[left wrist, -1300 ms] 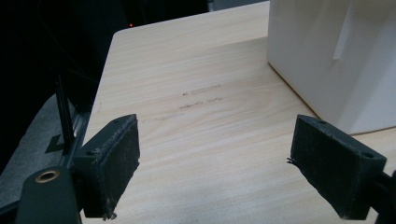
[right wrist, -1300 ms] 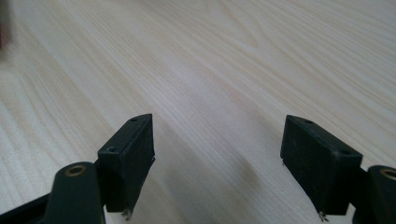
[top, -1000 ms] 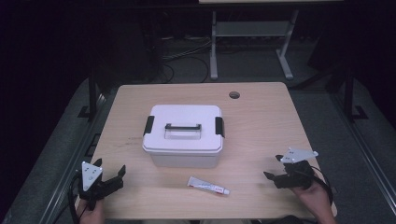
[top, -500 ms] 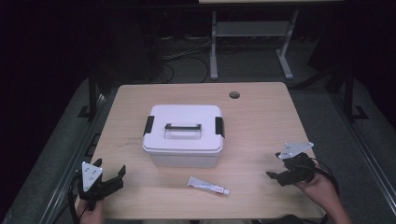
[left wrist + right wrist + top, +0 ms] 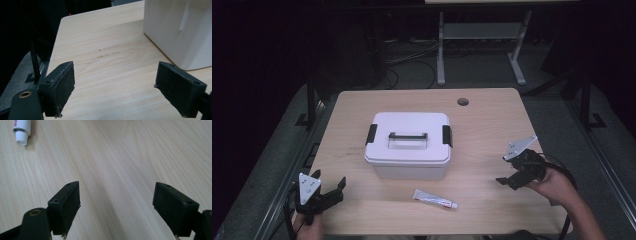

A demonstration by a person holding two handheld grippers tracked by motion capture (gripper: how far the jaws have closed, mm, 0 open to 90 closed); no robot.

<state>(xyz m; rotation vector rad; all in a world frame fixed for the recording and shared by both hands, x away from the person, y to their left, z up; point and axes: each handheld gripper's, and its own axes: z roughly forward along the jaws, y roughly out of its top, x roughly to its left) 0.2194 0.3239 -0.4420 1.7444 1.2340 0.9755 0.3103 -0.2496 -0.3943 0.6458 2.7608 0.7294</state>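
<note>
A white lidded box [image 5: 407, 145] with a black handle and two black side latches stands mid-table. In front of it lies a small white tube [image 5: 434, 199] with red print. My left gripper [image 5: 330, 178] rests at the front left corner of the table, open, with nothing between its jaws. In the left gripper view the open gripper [image 5: 115, 92] faces bare wood, and the box's corner [image 5: 180, 30] stands at the upper right. My right gripper [image 5: 502, 170] is held above the table's right side, open and tilted down. In the right gripper view the gripper [image 5: 116, 210] is empty, and the tube's cap [image 5: 22, 131] lies far left.
The wooden table [image 5: 492, 125] has a round cable hole [image 5: 463, 102] at its back right. Beyond the table, a metal frame [image 5: 477, 45] and cables sit on the dark floor. Faint scratches [image 5: 107, 52] mark the wood left of the box.
My right gripper has risen slightly, moved a little away from the front edge and tipped its jaws down toward the table. The left gripper, box and tube have not moved.
</note>
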